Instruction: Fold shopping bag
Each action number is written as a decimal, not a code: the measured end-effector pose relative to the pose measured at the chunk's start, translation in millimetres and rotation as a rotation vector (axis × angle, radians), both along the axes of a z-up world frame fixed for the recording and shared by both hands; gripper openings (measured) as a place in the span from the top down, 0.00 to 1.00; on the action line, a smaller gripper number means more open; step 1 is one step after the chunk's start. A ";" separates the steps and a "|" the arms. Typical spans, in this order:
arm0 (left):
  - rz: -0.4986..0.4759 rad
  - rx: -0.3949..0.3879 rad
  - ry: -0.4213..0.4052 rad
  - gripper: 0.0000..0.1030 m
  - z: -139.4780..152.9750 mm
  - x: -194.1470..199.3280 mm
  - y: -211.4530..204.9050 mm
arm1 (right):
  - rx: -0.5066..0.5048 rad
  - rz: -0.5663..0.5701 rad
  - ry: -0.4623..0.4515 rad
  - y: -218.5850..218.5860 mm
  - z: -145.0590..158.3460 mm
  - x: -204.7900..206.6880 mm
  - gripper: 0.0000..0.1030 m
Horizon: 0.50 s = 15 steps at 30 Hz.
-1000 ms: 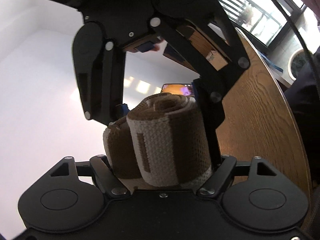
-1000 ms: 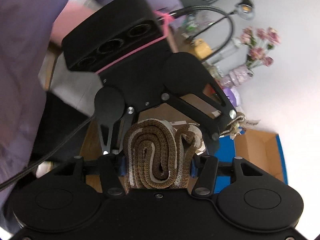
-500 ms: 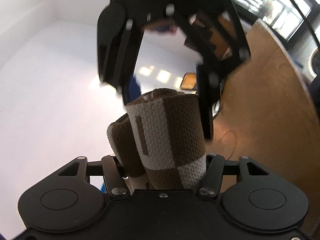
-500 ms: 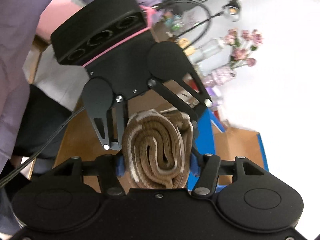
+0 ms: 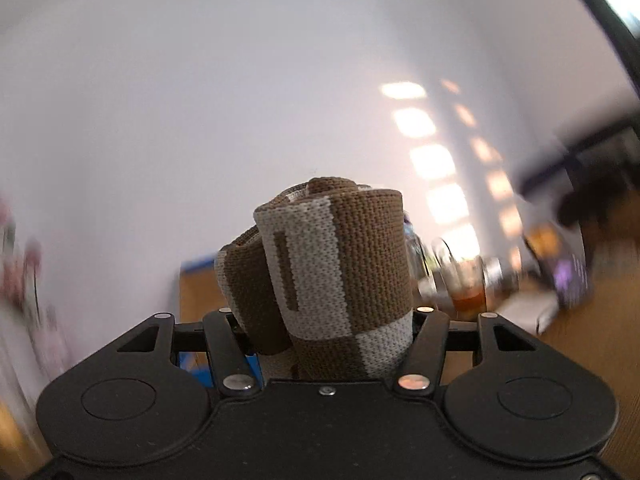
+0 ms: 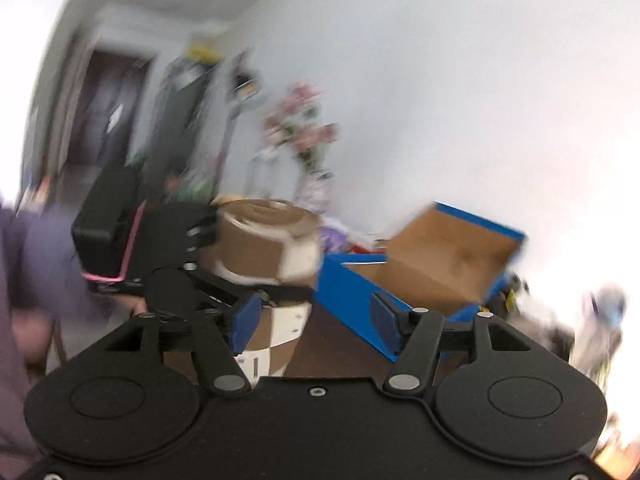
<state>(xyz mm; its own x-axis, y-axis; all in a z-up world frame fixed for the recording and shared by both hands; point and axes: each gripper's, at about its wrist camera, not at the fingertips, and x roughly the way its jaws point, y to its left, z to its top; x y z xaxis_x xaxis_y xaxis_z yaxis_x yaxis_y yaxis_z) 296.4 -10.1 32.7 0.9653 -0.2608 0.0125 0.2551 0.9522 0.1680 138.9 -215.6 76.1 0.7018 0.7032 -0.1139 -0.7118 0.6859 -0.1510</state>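
Note:
The shopping bag, brown and cream knit, is rolled into a thick bundle. My left gripper is shut on it, with the roll sticking out past its fingers and hiding the tips. In the right wrist view the same bag shows at the left, blurred, clamped in the black left gripper with a pink band. My right gripper is apart from the roll. Its jaws are opening, and its blue pads press on nothing. The roll's lower end shows just beyond the left pad.
An open blue cardboard box stands to the right of the roll. Pink flowers in a vase are against the white wall. A glass jar and dark items sit on the wooden table. A purple sleeve is at far left.
The right gripper has let go of the roll and drawn back, so it no longer shows in the left wrist view. Both views have rolled round. The left gripper keeps the roll.

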 end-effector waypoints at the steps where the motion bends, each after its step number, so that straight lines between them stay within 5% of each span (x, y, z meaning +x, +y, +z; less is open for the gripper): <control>1: 0.003 -0.019 0.018 0.46 0.8 4.5 1.8 | 0.048 -0.026 0.024 -6.1 -6.0 4.3 0.30; 6: 0.001 -0.055 0.076 0.46 -9.8 23.3 -15.1 | 0.174 -0.079 0.187 -32.2 -48.5 23.3 0.26; 10: -0.002 -0.006 0.069 0.47 -10.8 35.9 -41.2 | 0.247 -0.131 0.241 -39.3 -64.7 26.5 0.26; 13: 0.025 0.136 0.018 0.47 -3.2 17.4 -35.9 | 0.275 -0.239 0.255 -49.1 -74.8 23.0 0.26; 15: 0.070 0.309 -0.074 0.47 -2.4 9.8 -43.2 | 0.253 -0.317 0.262 -47.9 -80.5 32.8 0.26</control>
